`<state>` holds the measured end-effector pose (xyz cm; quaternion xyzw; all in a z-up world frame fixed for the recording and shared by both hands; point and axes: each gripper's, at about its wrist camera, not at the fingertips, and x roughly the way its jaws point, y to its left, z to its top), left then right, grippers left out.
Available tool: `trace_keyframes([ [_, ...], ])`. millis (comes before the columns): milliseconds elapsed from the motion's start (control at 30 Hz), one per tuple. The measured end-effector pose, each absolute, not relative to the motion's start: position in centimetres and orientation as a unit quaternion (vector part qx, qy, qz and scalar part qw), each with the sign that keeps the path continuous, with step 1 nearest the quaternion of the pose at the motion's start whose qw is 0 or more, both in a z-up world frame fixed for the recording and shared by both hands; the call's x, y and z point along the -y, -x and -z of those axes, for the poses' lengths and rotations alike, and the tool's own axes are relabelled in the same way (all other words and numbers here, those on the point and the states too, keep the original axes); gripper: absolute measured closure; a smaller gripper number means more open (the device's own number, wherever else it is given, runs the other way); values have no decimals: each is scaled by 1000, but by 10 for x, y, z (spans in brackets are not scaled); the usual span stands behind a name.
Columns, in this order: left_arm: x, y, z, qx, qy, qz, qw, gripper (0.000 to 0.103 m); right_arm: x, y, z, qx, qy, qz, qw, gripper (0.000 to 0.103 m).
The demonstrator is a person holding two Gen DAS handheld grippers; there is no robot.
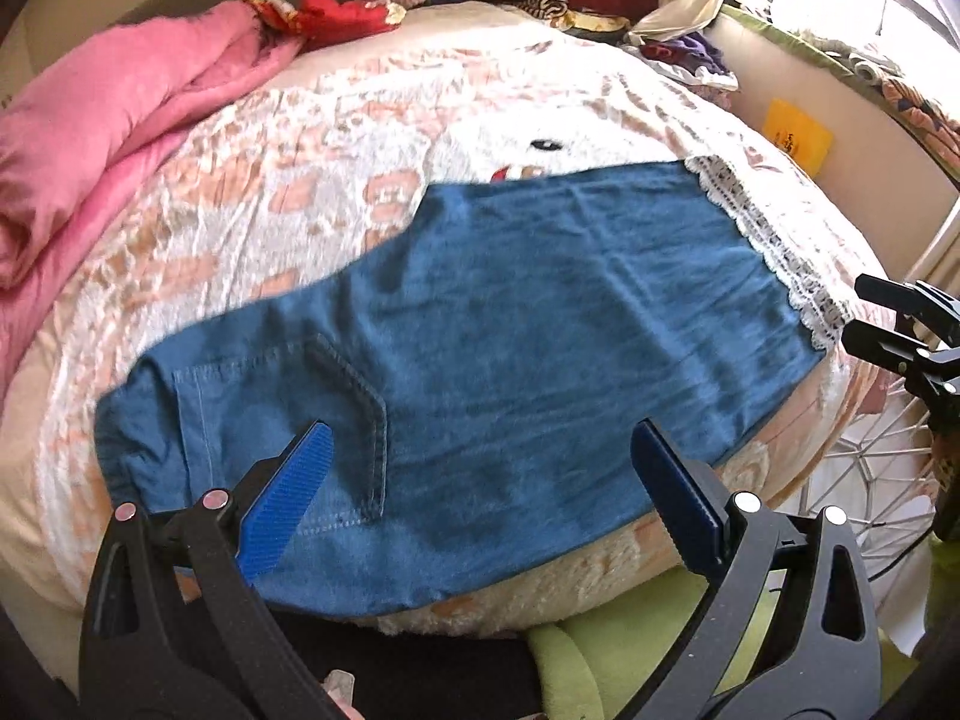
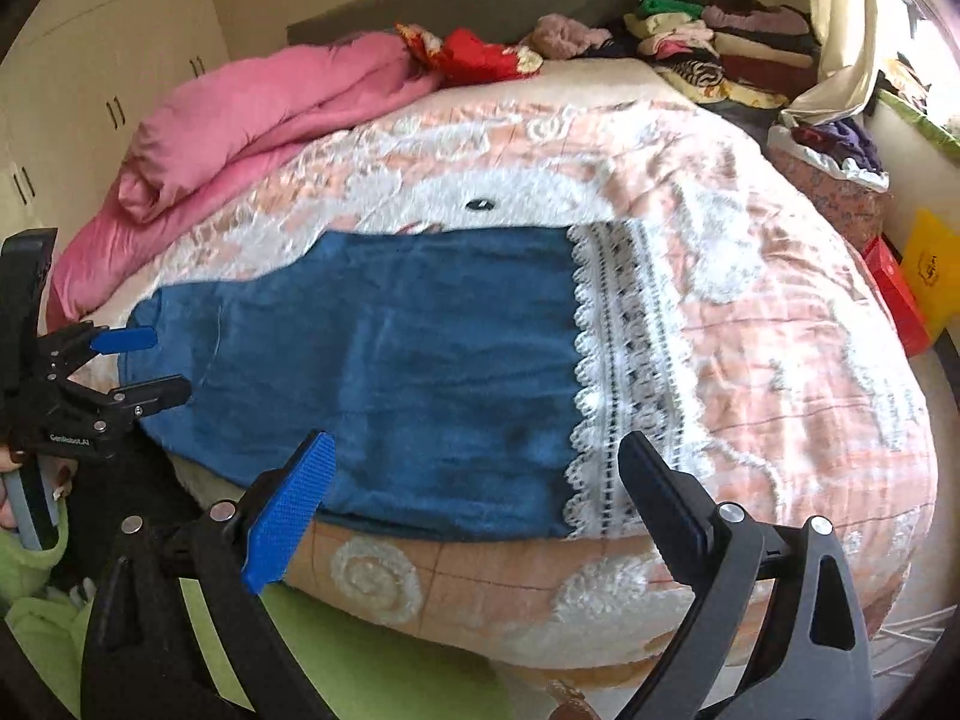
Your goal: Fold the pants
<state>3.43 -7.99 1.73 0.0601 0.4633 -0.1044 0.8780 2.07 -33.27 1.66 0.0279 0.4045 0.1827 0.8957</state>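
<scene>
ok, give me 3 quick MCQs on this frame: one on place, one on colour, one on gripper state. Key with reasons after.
1. Where do the pants lie?
A. flat on the bed cover
B. on the pink quilt
C. hanging from a hand-held gripper

2. What colour is the trim at the pants' hem?
A. red
B. white lace with dark pattern
C. yellow

3. What state are the two hand-held grippers in?
A. both shut on cloth
B. one shut, one open
C. both open, holding nothing

Key:
1 A: the pants are spread on the bed cover, apart from the pink quilt.
2 B: the lace trim borders the blue cloth.
3 C: the left hand-held gripper and right hand-held gripper have fingers spread with nothing between.
</scene>
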Motion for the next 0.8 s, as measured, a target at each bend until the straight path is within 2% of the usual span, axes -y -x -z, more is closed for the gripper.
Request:
trace_keyframes([
  [400,128,-64,-54,-437,-95,145,883,10,378,-13,-29,-387,-52,-145,909,8],
  [800,179,-104,-59,-427,-139,193,873,10,402,-10,-16,-393,-73,-126,908,8],
])
